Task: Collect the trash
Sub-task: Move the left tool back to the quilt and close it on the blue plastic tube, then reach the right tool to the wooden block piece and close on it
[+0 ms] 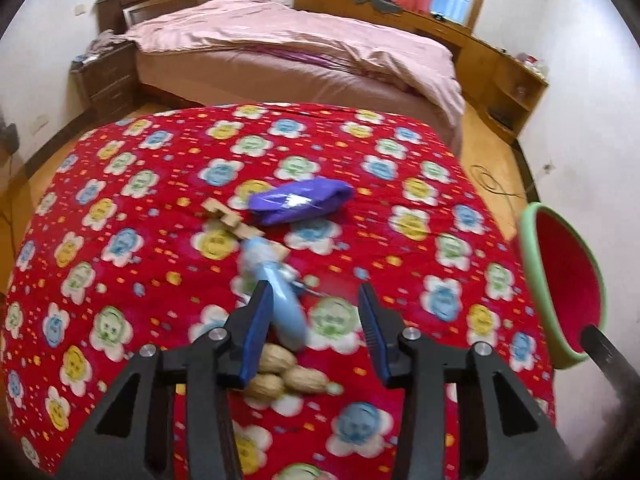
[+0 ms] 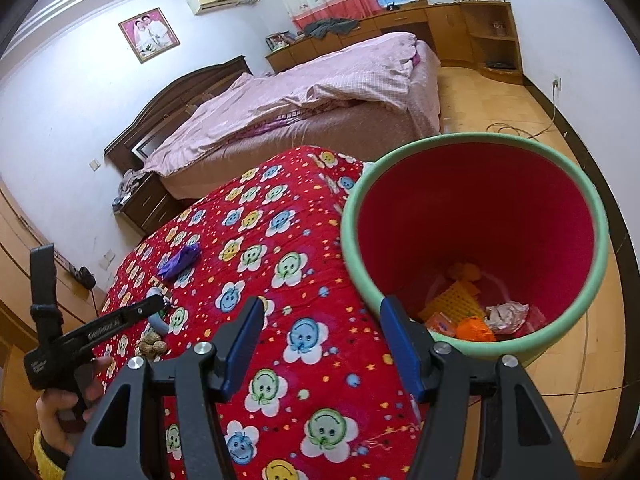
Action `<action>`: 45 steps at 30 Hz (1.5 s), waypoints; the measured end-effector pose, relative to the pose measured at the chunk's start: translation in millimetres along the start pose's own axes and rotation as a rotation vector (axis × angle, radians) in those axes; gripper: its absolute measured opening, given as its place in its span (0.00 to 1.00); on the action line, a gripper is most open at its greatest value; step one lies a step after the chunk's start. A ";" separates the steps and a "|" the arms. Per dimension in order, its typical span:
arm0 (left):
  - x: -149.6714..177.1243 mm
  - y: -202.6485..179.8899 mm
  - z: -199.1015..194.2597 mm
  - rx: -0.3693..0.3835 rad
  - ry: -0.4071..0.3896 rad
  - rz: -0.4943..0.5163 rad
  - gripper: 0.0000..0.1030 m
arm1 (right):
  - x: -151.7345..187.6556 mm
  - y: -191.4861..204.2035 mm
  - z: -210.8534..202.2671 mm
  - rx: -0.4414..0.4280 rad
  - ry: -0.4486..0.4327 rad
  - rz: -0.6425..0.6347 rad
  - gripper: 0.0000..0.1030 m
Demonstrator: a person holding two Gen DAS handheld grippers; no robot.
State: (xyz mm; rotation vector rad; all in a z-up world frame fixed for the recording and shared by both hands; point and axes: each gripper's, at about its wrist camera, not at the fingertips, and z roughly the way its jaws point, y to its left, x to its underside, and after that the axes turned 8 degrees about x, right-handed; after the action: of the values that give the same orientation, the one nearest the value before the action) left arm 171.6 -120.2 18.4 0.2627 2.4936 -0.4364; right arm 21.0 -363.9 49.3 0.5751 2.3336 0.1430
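Note:
My left gripper (image 1: 316,300) is open just above the red flowered cloth (image 1: 120,184). A pale blue tube-like object (image 1: 284,308) lies between its fingers, close to the left one. Three walnuts (image 1: 280,376) lie under the jaws. Beyond are wooden pieces (image 1: 228,220) and a purple wrapper (image 1: 300,200). My right gripper (image 2: 324,312) stands open around the near rim of a red bin with a green rim (image 2: 472,240). The bin holds orange, yellow and crumpled paper scraps (image 2: 480,312). The left gripper also shows in the right wrist view (image 2: 152,308).
A bed with pink covers (image 1: 300,40) stands behind the table. Wooden cabinets (image 1: 500,68) run along the right wall. A cable (image 1: 492,180) lies on the wooden floor to the right. The bin shows at the right in the left wrist view (image 1: 560,280).

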 end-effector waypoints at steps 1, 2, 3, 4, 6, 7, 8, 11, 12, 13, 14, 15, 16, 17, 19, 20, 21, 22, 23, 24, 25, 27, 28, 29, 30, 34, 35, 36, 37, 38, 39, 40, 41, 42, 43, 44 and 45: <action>-0.7 3.1 1.7 -0.004 0.004 -0.005 0.40 | 0.5 2.1 1.1 -0.001 0.001 -0.004 0.62; -1.1 7.8 4.4 -0.005 0.011 -0.019 0.39 | 0.8 4.0 2.7 -0.001 0.004 -0.008 0.62; -0.9 10.8 6.3 -0.004 0.016 -0.029 0.37 | 1.5 5.7 4.7 0.000 0.010 -0.012 0.62; -0.6 13.5 7.8 -0.007 0.018 -0.035 0.37 | 1.9 6.1 5.9 -0.001 0.014 -0.013 0.62; -0.2 15.8 8.0 -0.034 0.009 -0.029 0.34 | 2.4 8.6 8.5 -0.005 0.022 -0.018 0.62; -0.2 16.9 8.3 -0.041 0.009 -0.026 0.31 | 2.2 10.4 9.6 -0.005 0.022 -0.022 0.62; -0.2 18.2 8.5 -0.045 0.009 -0.026 0.30 | 2.0 12.3 10.7 -0.005 0.023 -0.026 0.62; 0.1 21.9 8.1 -0.048 0.003 -0.021 0.23 | 2.4 15.8 13.0 -0.009 0.029 -0.032 0.62; 0.0 22.7 7.6 -0.044 -0.002 -0.017 0.19 | 2.6 17.4 13.1 -0.009 0.030 -0.037 0.62; -0.2 22.9 6.5 -0.037 -0.009 -0.011 0.19 | 2.7 18.7 12.9 -0.009 0.030 -0.040 0.62; -0.4 23.0 5.2 -0.035 -0.012 -0.010 0.18 | 3.3 20.1 12.9 -0.010 0.030 -0.043 0.62; -0.5 23.3 4.1 -0.033 -0.017 -0.011 0.18 | 4.0 21.6 12.6 -0.011 0.030 -0.046 0.62; -0.5 24.2 2.6 -0.028 -0.022 -0.012 0.18 | 4.0 22.7 12.6 -0.011 0.030 -0.048 0.62; -0.5 25.0 1.4 -0.023 -0.026 -0.014 0.18 | 4.4 23.8 12.6 -0.009 0.031 -0.049 0.62; -0.7 27.7 -2.8 -0.008 -0.032 -0.022 0.18 | 4.7 25.3 12.9 -0.009 0.033 -0.050 0.62; -1.0 29.2 -5.2 0.000 -0.036 -0.026 0.18 | 4.8 26.4 13.0 -0.009 0.034 -0.051 0.62; -1.3 30.5 -7.6 0.007 -0.040 -0.030 0.18 | 4.7 27.2 13.1 -0.009 0.034 -0.053 0.62; -1.8 32.2 -10.9 0.014 -0.046 -0.035 0.18 | 4.9 28.3 12.9 -0.009 0.034 -0.055 0.62; -2.3 33.8 -13.7 0.020 -0.050 -0.040 0.18 | 4.8 29.7 12.9 -0.010 0.034 -0.057 0.62; -2.9 36.4 -17.9 0.030 -0.056 -0.047 0.18 | 4.6 31.5 13.1 -0.013 0.035 -0.058 0.62; -3.6 39.0 -22.1 0.040 -0.063 -0.054 0.18 | 4.7 33.8 12.9 -0.016 0.037 -0.059 0.62; -4.8 44.5 -30.4 0.052 -0.078 -0.061 0.18 | 3.9 39.7 13.2 -0.024 0.041 -0.066 0.62; -5.5 47.3 -34.2 0.051 -0.086 -0.062 0.18 | 3.7 42.6 12.7 -0.027 0.040 -0.073 0.62; -6.4 50.3 -38.0 0.047 -0.094 -0.062 0.18 | 3.2 46.5 12.5 -0.028 0.038 -0.082 0.62; -7.4 54.1 -41.8 0.043 -0.103 -0.062 0.18 | 2.6 51.4 12.5 -0.029 0.036 -0.095 0.62; -10.8 70.5 -51.1 0.023 -0.122 -0.078 0.18 | 0.5 69.4 15.9 -0.046 0.038 -0.130 0.62; -11.3 76.0 -53.0 0.017 -0.126 -0.085 0.18 | -0.3 73.8 17.9 -0.051 0.042 -0.136 0.62; -11.0 80.1 -53.8 0.012 -0.128 -0.090 0.18 | -0.8 77.2 19.4 -0.056 0.045 -0.141 0.62; -10.4 84.6 -54.7 0.004 -0.131 -0.097 0.18 | -1.5 83.1 21.9 -0.064 0.050 -0.151 0.62; -9.7 89.5 -55.4 -0.006 -0.133 -0.104 0.18 | -2.1 87.3 23.8 -0.069 0.052 -0.159 0.62; -8.9 95.7 -55.3 -0.017 -0.133 -0.116 0.18 | -3.0 94.6 27.1 -0.075 0.056 -0.173 0.62; -8.0 101.9 -54.5 -0.027 -0.133 -0.130 0.18 | -3.5 100.7 29.7 -0.079 0.060 -0.182 0.62; -6.9 109.4 -53.6 -0.039 -0.131 -0.148 0.18 | -4.2 106.5 32.7 -0.085 0.066 -0.190 0.62; -5.4 115.3 -52.9 -0.045 -0.130 -0.162 0.18 | -4.8 113.3 36.3 -0.095 0.077 -0.194 0.62; -4.0 122.7 -51.7 -0.052 -0.127 -0.181 0.18 | -5.1 118.8 39.2 -0.106 0.086 -0.198 0.62; -2.7 130.2 -50.6 -0.060 -0.124 -0.199 0.18 | -5.2 126.7 42.9 -0.118 0.096 -0.206 0.62; -1.2 135.7 -49.9 -0.069 -0.122 -0.209 0.18 | -4.9 134.4 46.4 -0.125 0.104 -0.214 0.62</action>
State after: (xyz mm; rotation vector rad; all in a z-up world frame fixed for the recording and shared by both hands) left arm 184.8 23.7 24.0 -0.0522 2.4199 -0.4353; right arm 104.3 -248.6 53.2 0.2596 2.4483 0.2216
